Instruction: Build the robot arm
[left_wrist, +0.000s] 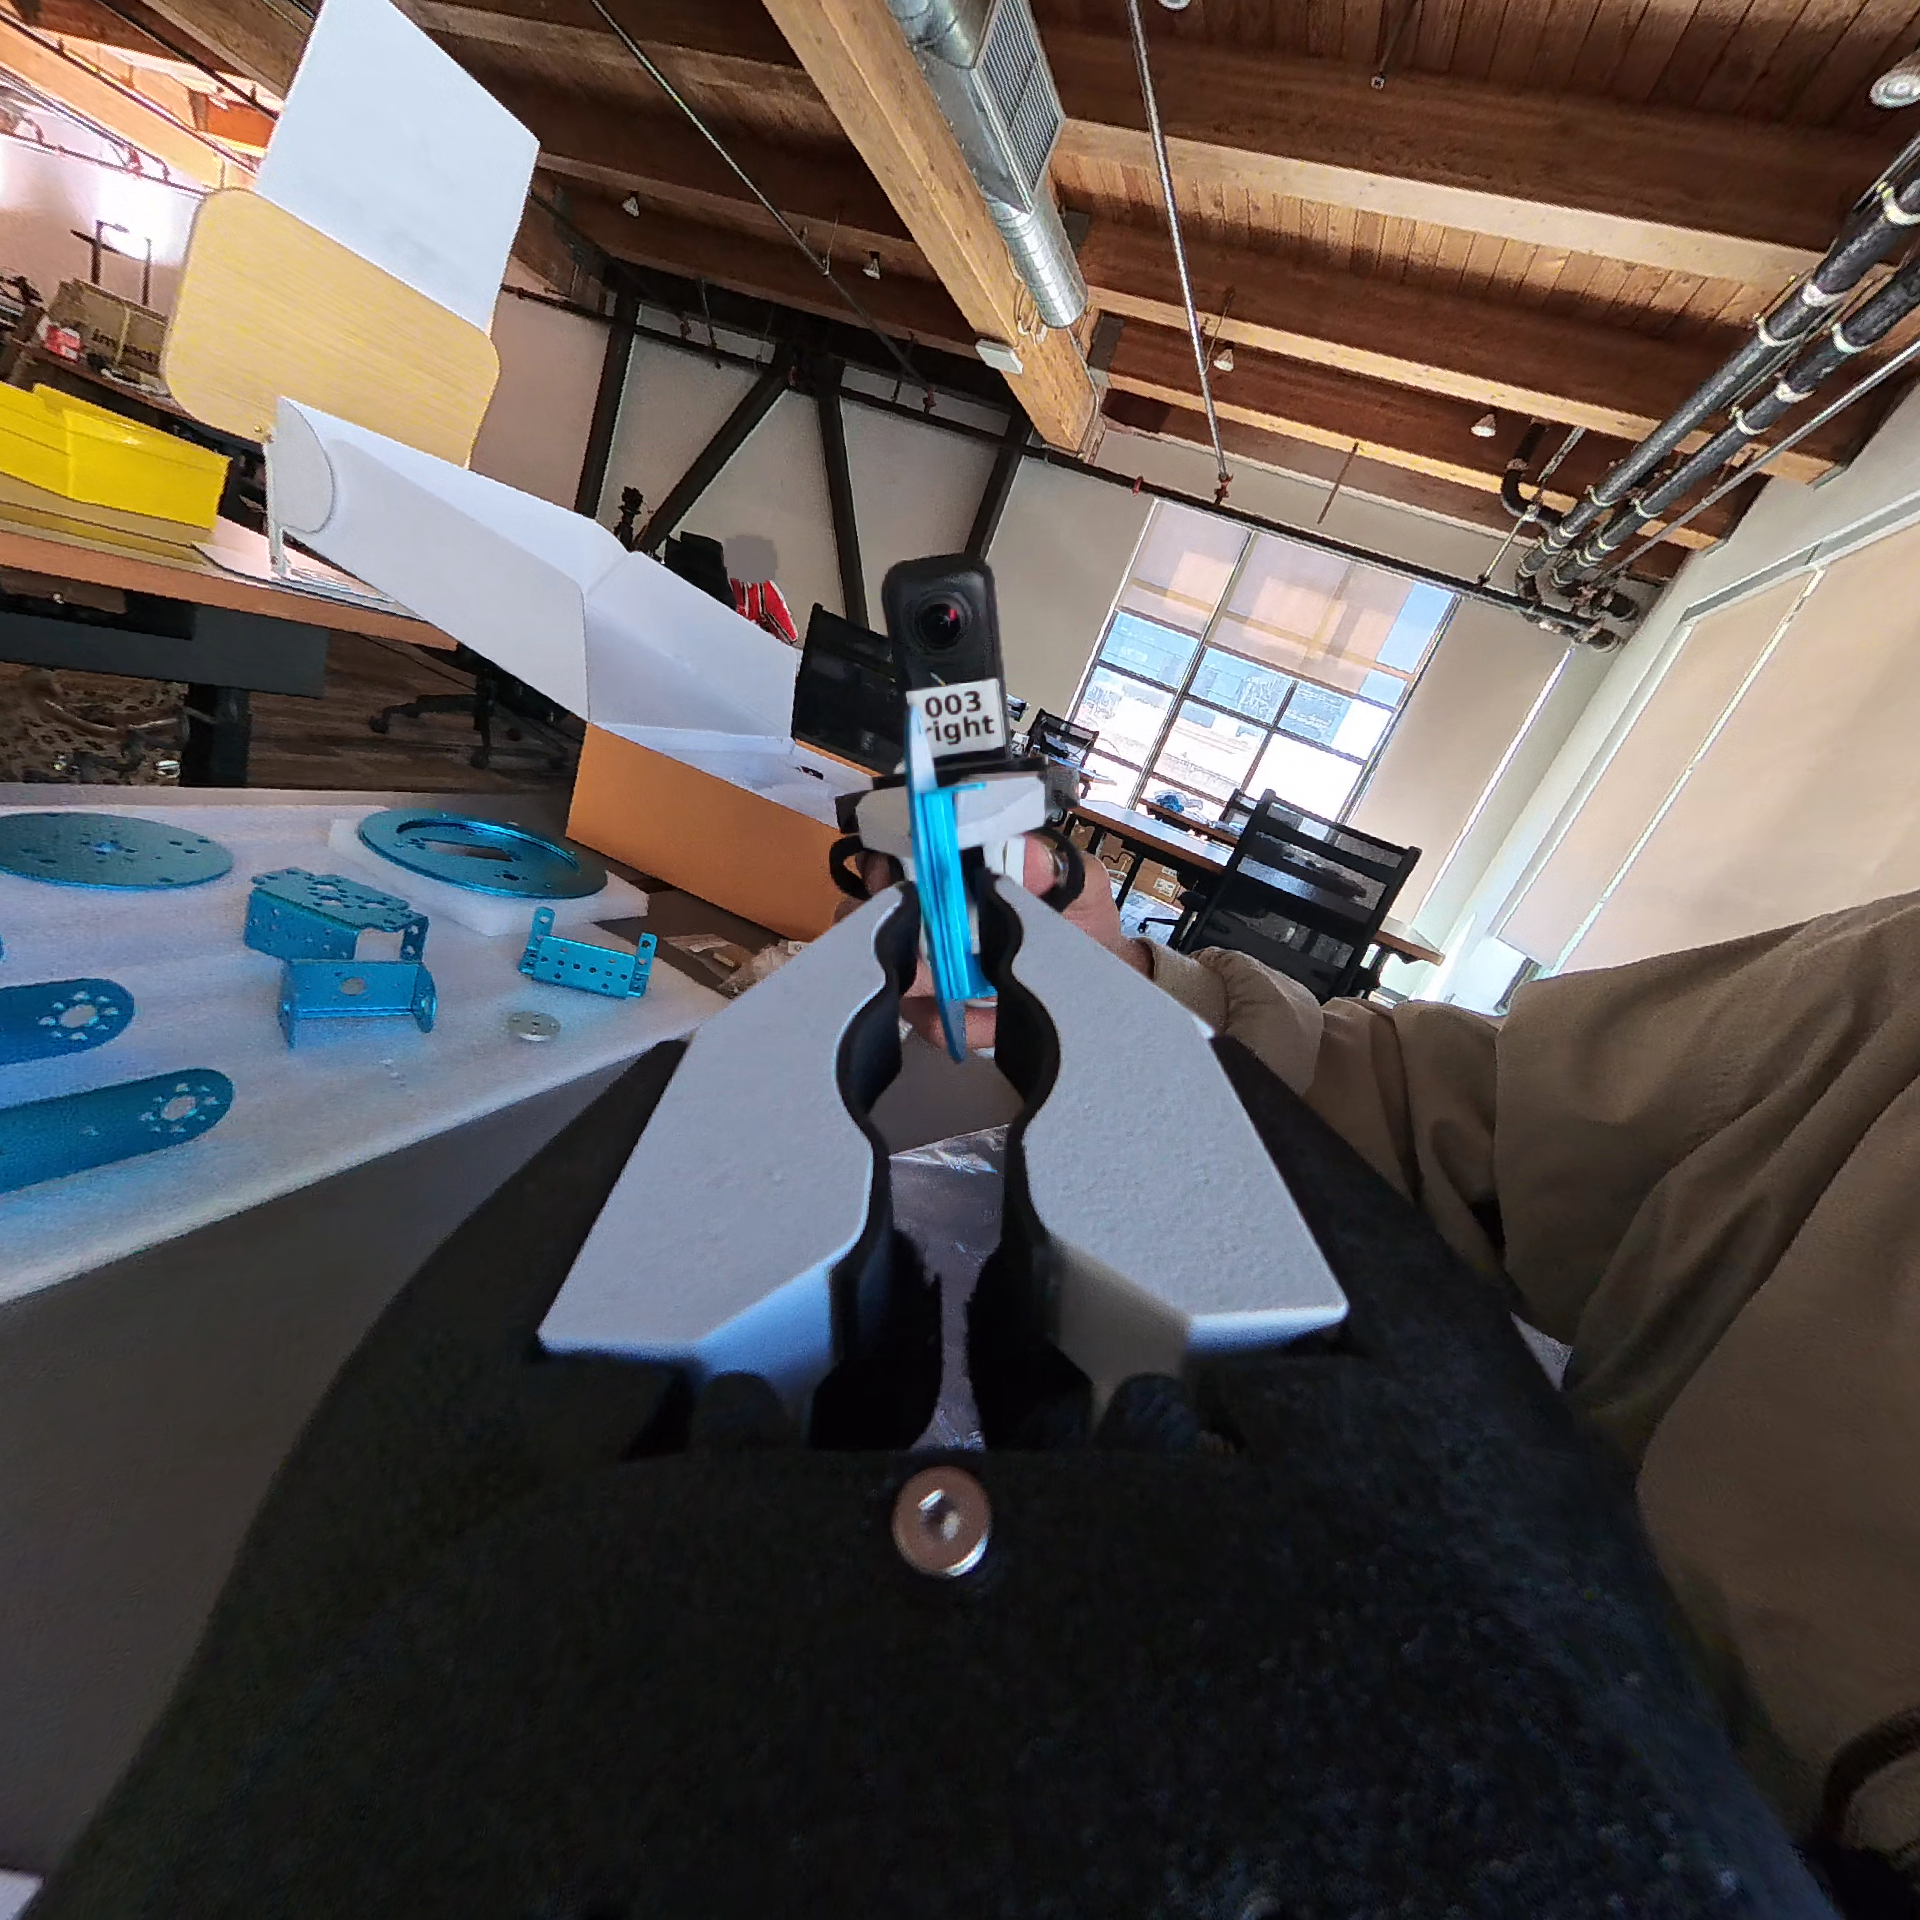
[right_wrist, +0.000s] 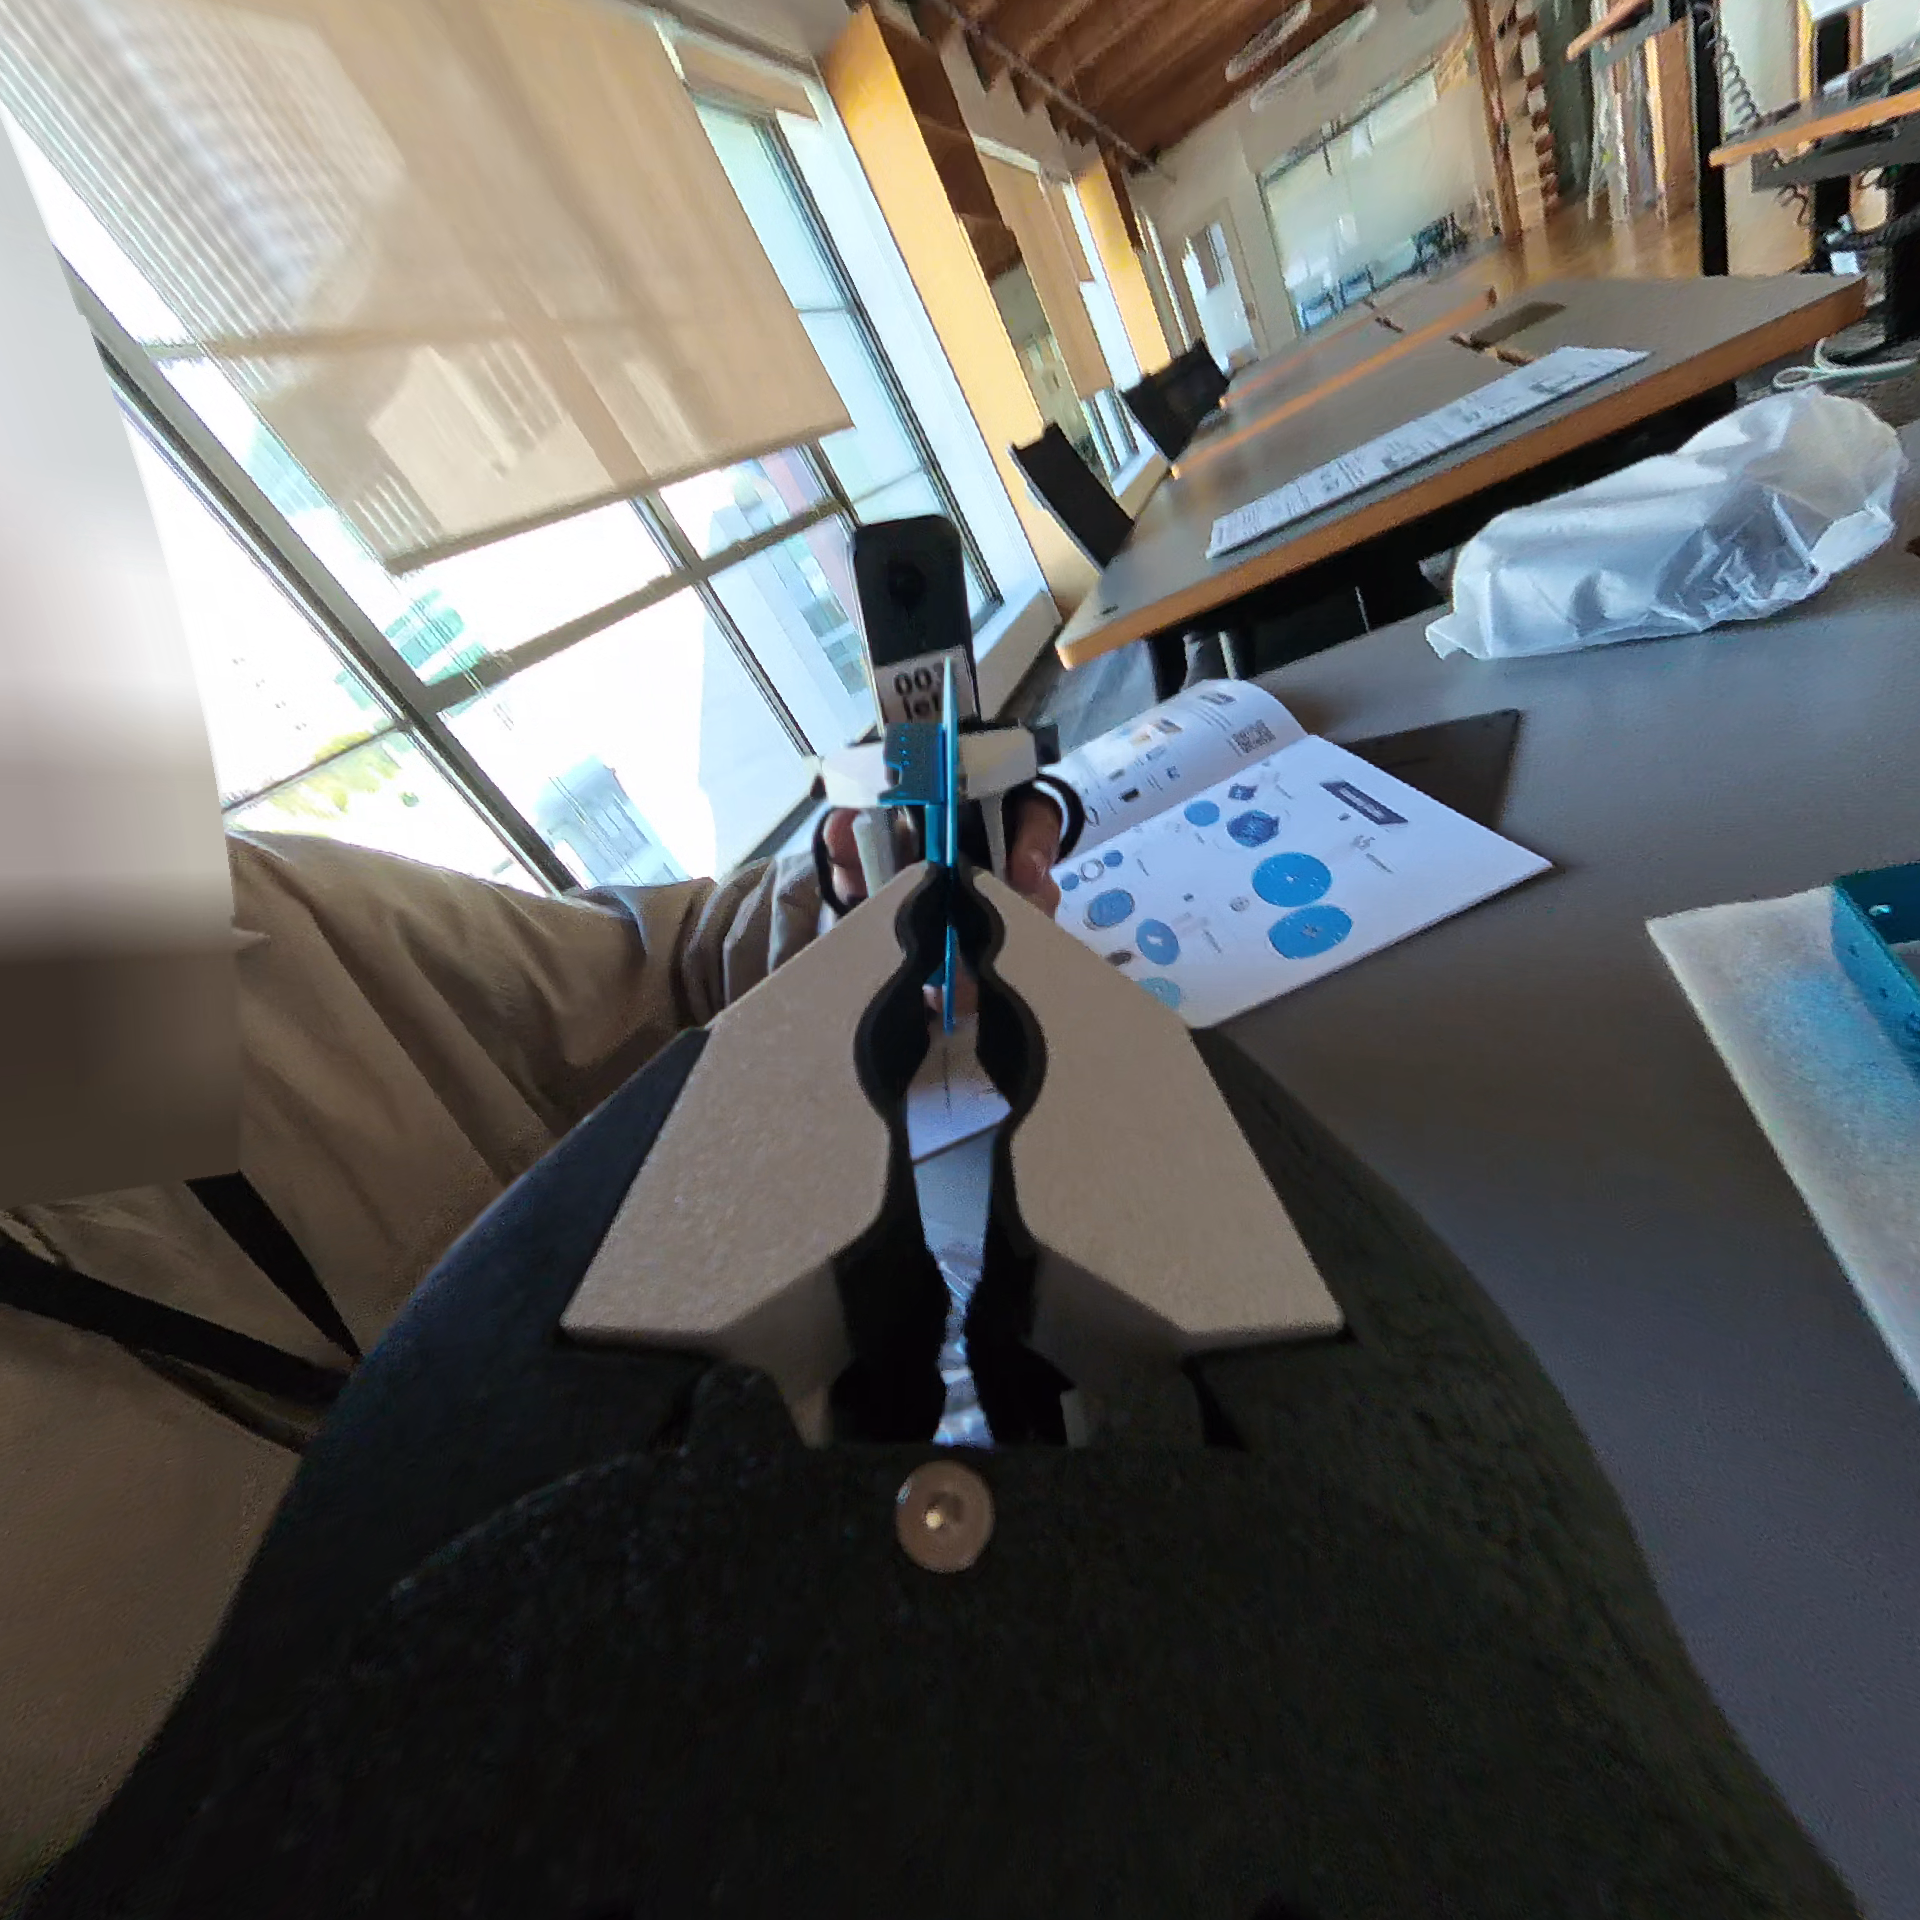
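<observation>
A thin blue metal plate (left_wrist: 940, 935) is held edge-on in the air between my two grippers, which face each other. My left gripper (left_wrist: 951, 904) is shut on the plate's near edge. The right gripper (left_wrist: 935, 810), with its black camera, grips the far edge. In the right wrist view my right gripper (right_wrist: 948, 883) is shut on the same plate (right_wrist: 943, 821). A small blue bracket (right_wrist: 907, 771) sits against the plate's left face, by the left gripper (right_wrist: 935, 779). A hand shows behind each far gripper.
A white foam sheet (left_wrist: 260, 1143) at the left carries blue discs (left_wrist: 104, 847), brackets (left_wrist: 332, 914) and arms. An open orange box (left_wrist: 707, 842) stands behind it. An open instruction booklet (right_wrist: 1299, 862), a plastic bag (right_wrist: 1683, 551) and another foam pad (right_wrist: 1818, 1039) lie on the grey table. Across from one pair of fingers to the other is roughly 5 cm.
</observation>
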